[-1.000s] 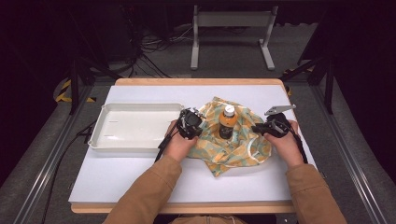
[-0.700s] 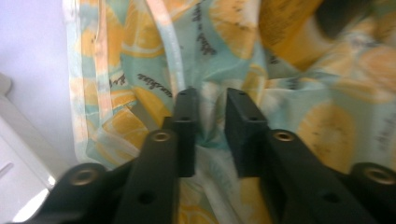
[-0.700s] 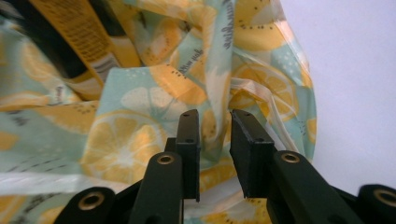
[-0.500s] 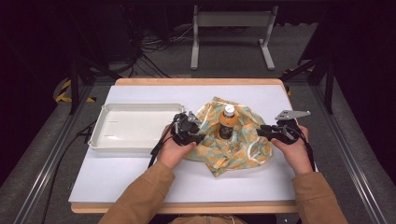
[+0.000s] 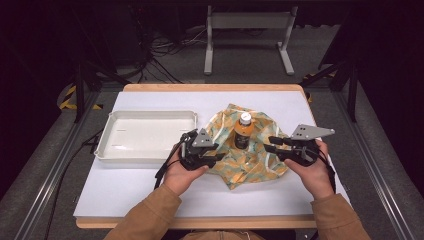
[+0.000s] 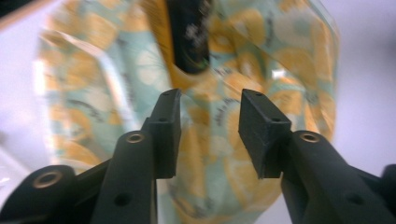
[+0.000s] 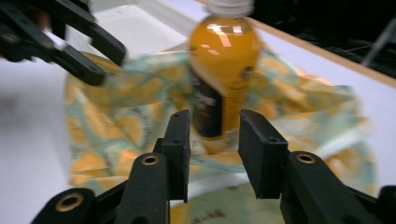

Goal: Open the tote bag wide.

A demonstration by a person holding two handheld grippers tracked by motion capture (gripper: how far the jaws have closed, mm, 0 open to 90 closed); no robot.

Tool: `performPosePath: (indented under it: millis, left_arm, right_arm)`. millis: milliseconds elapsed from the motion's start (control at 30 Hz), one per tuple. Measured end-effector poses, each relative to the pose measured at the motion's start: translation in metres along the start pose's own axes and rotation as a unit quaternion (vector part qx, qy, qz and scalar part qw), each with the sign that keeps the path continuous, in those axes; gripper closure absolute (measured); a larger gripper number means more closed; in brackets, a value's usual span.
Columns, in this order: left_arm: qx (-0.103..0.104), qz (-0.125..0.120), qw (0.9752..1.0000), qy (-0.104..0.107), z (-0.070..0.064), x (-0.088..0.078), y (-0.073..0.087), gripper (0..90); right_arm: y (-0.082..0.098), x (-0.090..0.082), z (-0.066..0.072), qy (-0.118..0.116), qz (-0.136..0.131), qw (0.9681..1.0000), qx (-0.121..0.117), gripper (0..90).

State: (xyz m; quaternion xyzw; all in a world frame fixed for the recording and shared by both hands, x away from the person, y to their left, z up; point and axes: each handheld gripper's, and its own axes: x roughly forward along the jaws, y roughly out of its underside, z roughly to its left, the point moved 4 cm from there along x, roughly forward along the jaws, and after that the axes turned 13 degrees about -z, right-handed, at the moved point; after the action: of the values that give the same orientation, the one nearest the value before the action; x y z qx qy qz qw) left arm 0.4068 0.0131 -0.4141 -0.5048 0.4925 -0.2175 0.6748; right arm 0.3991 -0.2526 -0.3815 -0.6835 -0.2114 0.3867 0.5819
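1. Both of my grippers have backed away from the bottle (image 5: 243, 131) since a second ago: then they sat tight against its two sides on the cloth (image 5: 245, 150), now each hangs off at the cloth's edge, and the jaws of both have just been opening.
2. My left gripper (image 5: 215, 156) has its jaws partly apart with nothing clamped; in the left gripper view the patterned cloth (image 6: 219, 140) lies beyond and beneath the fingertips (image 6: 261, 126), and the bottle's dark label (image 6: 189, 37) is straight ahead, past the tips.
3. My right gripper (image 5: 270, 145) is likewise partly spread and holding nothing; in the right gripper view the bottle (image 7: 222, 70) stands upright just ahead of the gap between the jaws, apart from them.
4. That bottle, orange with a white cap, stands between my two grippers, in the middle of the crumpled cloth.
5. Beyond my left gripper, on its far side from the bottle, a white tray (image 5: 107, 140) sits on the table (image 5: 125, 190).
6. In the right gripper view, my left gripper (image 7: 60, 42) shows across the cloth, beyond the bottle's left side.
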Motion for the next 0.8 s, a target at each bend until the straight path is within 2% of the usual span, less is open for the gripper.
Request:
performPosePath:
  millis: [67,167,233,333,400,500,700,800]
  left_arm:
    - [-0.010,0.021,0.9997,0.001,0.003,0.006,0.010,64.1]
    - [-0.025,0.053,0.9983,-0.003,0.007,0.016,0.025,65.5]
    - [-0.032,0.067,0.9972,-0.005,0.009,0.021,0.032,65.1]
    - [-0.036,0.082,0.9959,-0.010,0.011,0.026,0.038,63.8]
    - [-0.033,0.086,0.9957,-0.011,0.012,0.028,0.041,62.2]
    - [-0.030,0.089,0.9955,-0.014,0.012,0.029,0.043,59.1]
    - [-0.037,0.077,0.9963,-0.007,0.013,0.028,0.043,53.8]
    - [-0.042,0.070,0.9966,-0.005,0.015,0.029,0.044,50.3]
  right_arm:
    - [0.007,0.008,0.006,-0.019,0.013,0.9997,0.004,66.0]
    - [0.022,0.018,0.007,-0.023,0.043,0.9988,0.005,65.4]
    - [0.034,0.024,0.006,-0.035,0.065,0.9972,0.013,57.9]
    - [0.048,0.030,0.008,-0.045,0.098,0.9942,0.000,46.5]
    - [0.056,0.033,0.006,-0.048,0.104,0.9933,0.012,41.1]
    - [0.065,0.033,0.000,-0.036,0.114,0.9927,0.016,37.4]
    - [0.078,0.029,-0.002,-0.033,0.140,0.9895,0.000,36.0]
    - [0.081,0.023,-0.009,-0.018,0.142,0.9897,0.001,36.5]
